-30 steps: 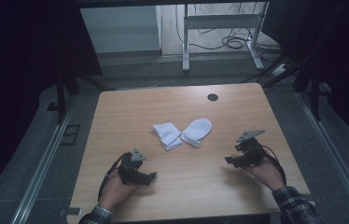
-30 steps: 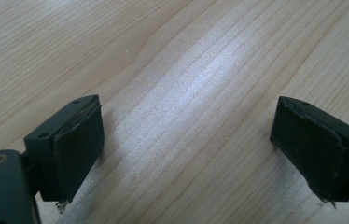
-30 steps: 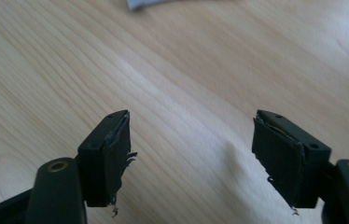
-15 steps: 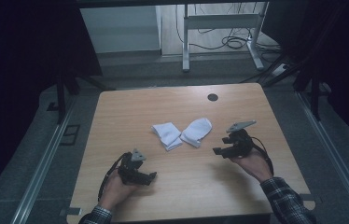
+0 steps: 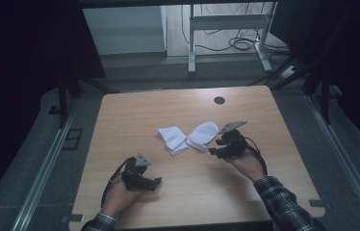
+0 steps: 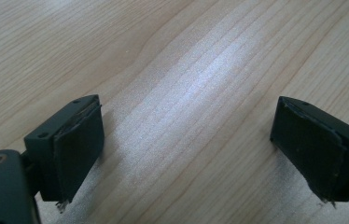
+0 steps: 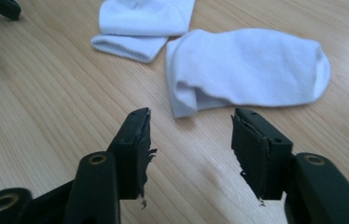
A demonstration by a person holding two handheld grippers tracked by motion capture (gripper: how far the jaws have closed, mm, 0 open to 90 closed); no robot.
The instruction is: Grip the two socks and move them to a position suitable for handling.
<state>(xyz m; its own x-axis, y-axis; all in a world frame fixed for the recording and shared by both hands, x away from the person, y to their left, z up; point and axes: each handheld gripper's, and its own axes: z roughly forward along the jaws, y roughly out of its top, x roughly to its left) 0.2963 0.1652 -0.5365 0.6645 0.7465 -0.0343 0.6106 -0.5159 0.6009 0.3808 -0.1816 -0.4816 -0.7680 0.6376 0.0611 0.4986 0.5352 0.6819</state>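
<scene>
2 white socks (image 5: 187,137) mid-desk (image 5: 120,115), right gripper (image 5: 212,151) spread just beside them, left gripper (image 5: 158,181) spread near front edge, bare wood around.

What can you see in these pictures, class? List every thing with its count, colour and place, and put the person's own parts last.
Socks: 2, white, side by side at the table's middle, the left sock folded, the right sock lying open end toward the right gripper.
Table: 1, light wood, centre of the high view.
Cable hole: 1, dark, near the table's far edge.
Desk frame: 1, white, on the floor beyond the table, cables beside it.
Left gripper: 1, black, near the table's front left, jaws open over bare wood.
Right gripper: 1, black, jaws open just short of the right sock.
Hands: 2, in checked sleeves.
</scene>
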